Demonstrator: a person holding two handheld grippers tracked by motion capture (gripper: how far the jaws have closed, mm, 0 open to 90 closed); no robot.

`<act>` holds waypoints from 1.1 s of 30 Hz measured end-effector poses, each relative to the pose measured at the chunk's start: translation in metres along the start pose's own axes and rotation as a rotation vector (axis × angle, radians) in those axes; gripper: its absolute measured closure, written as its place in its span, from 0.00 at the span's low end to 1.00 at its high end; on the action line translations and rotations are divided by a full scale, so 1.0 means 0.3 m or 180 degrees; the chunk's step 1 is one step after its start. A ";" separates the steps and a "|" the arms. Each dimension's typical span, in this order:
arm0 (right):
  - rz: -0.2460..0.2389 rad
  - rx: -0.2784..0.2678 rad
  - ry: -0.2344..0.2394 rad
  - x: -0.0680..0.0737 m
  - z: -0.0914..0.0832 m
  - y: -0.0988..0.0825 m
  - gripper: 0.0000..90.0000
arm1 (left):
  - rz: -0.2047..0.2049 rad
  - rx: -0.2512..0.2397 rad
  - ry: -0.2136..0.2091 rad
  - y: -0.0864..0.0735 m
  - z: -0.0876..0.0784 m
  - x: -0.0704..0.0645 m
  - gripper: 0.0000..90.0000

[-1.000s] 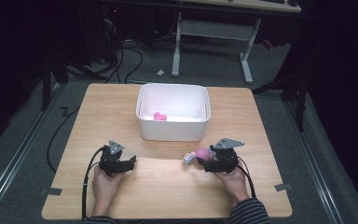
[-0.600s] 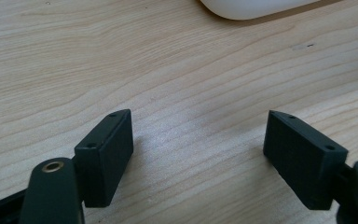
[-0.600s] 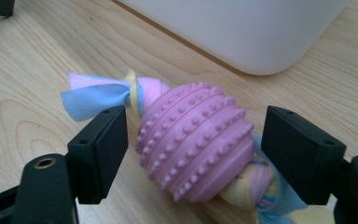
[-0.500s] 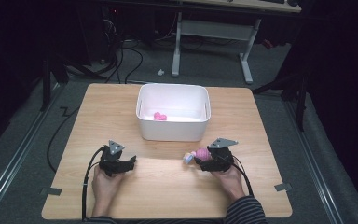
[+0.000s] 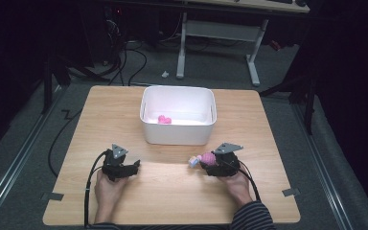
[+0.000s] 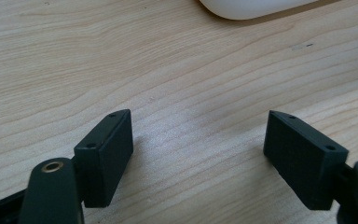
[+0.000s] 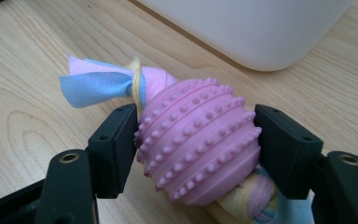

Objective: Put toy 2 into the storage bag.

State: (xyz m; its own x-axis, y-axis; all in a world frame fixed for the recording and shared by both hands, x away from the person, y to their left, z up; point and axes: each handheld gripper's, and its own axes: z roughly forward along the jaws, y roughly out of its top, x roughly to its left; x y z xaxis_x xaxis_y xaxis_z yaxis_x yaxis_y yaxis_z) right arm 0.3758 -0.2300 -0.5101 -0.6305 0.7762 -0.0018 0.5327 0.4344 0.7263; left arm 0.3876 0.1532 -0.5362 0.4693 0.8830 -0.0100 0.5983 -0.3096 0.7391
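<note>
A pink studded ball toy [image 7: 198, 140] with blue, pink and yellow cloth tails sits between the jaws of my right gripper [image 7: 196, 140], which is shut on it. From above, the toy [image 5: 205, 158] and right gripper [image 5: 216, 163] are low over the table, in front of the white bin [image 5: 178, 135]. A small pink object [image 5: 164, 120] lies inside the bin. My left gripper [image 5: 133, 167] rests on the table at the front left, open, with bare wood between its jaws [image 6: 198, 154].
The wooden table [image 5: 172, 191] has free surface in the middle and along both sides of the bin. The bin's lower edge [image 6: 256, 7] lies ahead of the left gripper. Cables trail off the table's left side. Desk legs stand on the floor beyond.
The right gripper with the pink toy has shifted slightly; the left gripper has stayed where it was.
</note>
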 end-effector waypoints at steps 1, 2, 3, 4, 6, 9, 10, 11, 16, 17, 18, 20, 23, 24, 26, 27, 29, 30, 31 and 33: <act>-0.0015 -0.0005 0.0000 -0.001 -0.003 0.000 0.37 | 0.0000 0.0000 0.0001 0.000 0.000 0.000 0.27; -0.0005 -0.0024 -0.0003 -0.002 -0.006 -0.001 0.37 | 0.0002 0.0001 0.0001 0.000 0.000 0.000 0.27; 0.0015 -0.0020 -0.0027 -0.002 -0.012 0.000 0.37 | 0.0002 0.0002 0.0001 0.000 0.000 0.000 0.27; 0.0016 -0.0045 -0.0031 -0.003 -0.014 0.000 0.37 | 0.0001 0.0000 0.0001 0.000 0.000 0.000 0.27; 0.0040 -0.0077 -0.0015 -0.004 -0.026 0.002 0.37 | 0.0002 0.0001 0.0000 0.000 0.000 0.000 0.27; 0.0067 -0.0110 -0.0022 -0.004 -0.042 0.004 0.37 | 0.0002 0.0001 0.0001 0.000 0.000 0.000 0.27; 0.0068 -0.0131 -0.0018 -0.006 -0.048 0.005 0.37 | 0.0001 0.0001 0.0001 0.000 0.000 0.000 0.27; 0.0074 -0.0142 -0.0006 -0.007 -0.053 0.005 0.37 | 0.0001 0.0001 0.0000 0.000 0.000 0.000 0.27; 0.0134 -0.0159 0.0000 -0.009 -0.081 0.009 0.37 | 0.0003 0.0002 0.0000 0.000 0.000 0.000 0.27; 0.0160 -0.0148 0.0009 -0.010 -0.087 0.009 0.37 | 0.0001 0.0001 0.0000 0.000 0.000 0.000 0.27; 0.0178 -0.0143 0.0013 -0.011 -0.092 0.010 0.37 | 0.0002 0.0001 0.0000 0.000 0.000 0.000 0.27; 0.0200 -0.0151 0.0013 -0.017 -0.105 0.009 0.37 | 0.0002 0.0001 0.0000 0.000 0.000 0.000 0.27; 0.0275 -0.0225 0.0036 -0.024 -0.130 0.010 0.37 | 0.0002 0.0001 0.0000 0.000 0.000 0.000 0.27; 0.0278 -0.0246 0.0038 -0.026 -0.139 0.011 0.37 | 0.0002 0.0001 0.0000 0.000 0.000 0.000 0.27; 0.0279 -0.0279 0.0023 -0.028 -0.155 0.013 0.37 | 0.0002 0.0001 0.0000 0.000 0.000 0.000 0.27; 0.0280 -0.0263 0.0020 -0.031 -0.164 0.017 0.37 | 0.0002 0.0001 0.0000 0.000 0.000 0.000 0.27; 0.0259 -0.0267 -0.0001 -0.033 -0.179 0.027 0.37 | 0.0003 0.0002 -0.0001 0.000 0.000 -0.001 0.26; 0.0252 -0.0274 0.0004 -0.034 -0.185 0.032 0.37 | 0.0004 0.0003 -0.0002 0.000 0.000 -0.001 0.26; 0.0242 -0.0285 0.0002 -0.036 -0.192 0.039 0.37 | 0.0002 0.0002 -0.0002 0.000 0.000 -0.001 0.26; 0.0229 -0.0305 0.0001 -0.038 -0.205 0.054 0.37 | 0.0004 0.0003 -0.0002 0.000 0.000 -0.001 0.26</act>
State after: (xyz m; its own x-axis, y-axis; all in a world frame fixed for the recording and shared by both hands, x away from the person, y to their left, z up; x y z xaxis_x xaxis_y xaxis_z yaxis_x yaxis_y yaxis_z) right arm 0.3567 -0.2600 -0.4561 -0.5928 0.8036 0.0531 0.5203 0.3318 0.7869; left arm 0.3875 0.1531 -0.5362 0.4706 0.8823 -0.0095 0.5983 -0.3112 0.7384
